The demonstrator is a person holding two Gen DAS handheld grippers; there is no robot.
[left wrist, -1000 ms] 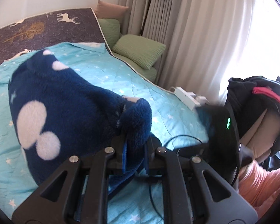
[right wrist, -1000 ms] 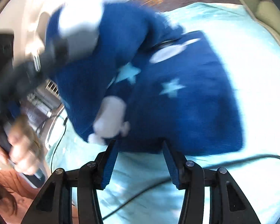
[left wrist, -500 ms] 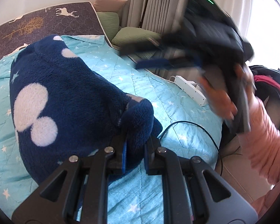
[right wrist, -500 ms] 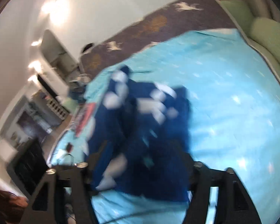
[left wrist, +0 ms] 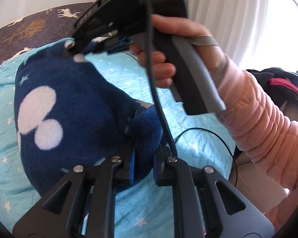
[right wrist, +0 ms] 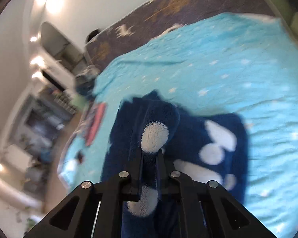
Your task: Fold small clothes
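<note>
A navy fleece garment (left wrist: 69, 109) with white blobs and small stars lies bunched on a turquoise star quilt (left wrist: 8, 178). My left gripper (left wrist: 143, 158) is shut on a thick near fold of it. My right gripper (right wrist: 150, 156) is shut on another fold with a white patch, at the garment's (right wrist: 214, 138) far edge. In the left wrist view the right gripper (left wrist: 73, 49) reaches in from above, held by a hand in a pink sleeve (left wrist: 264, 123), its tips at the garment's far top edge.
A black cable (left wrist: 159, 103) hangs from the right gripper across the garment. A dark deer-print blanket (left wrist: 29, 25) covers the bed's far end. White curtains (left wrist: 228, 10) and a dark bag (left wrist: 284, 83) stand at the right. Shelves and clutter (right wrist: 49, 119) lie left of the bed.
My right gripper swung up and over the garment, came down at its far edge and shut on a fold. My left gripper kept its hold and barely moved.
</note>
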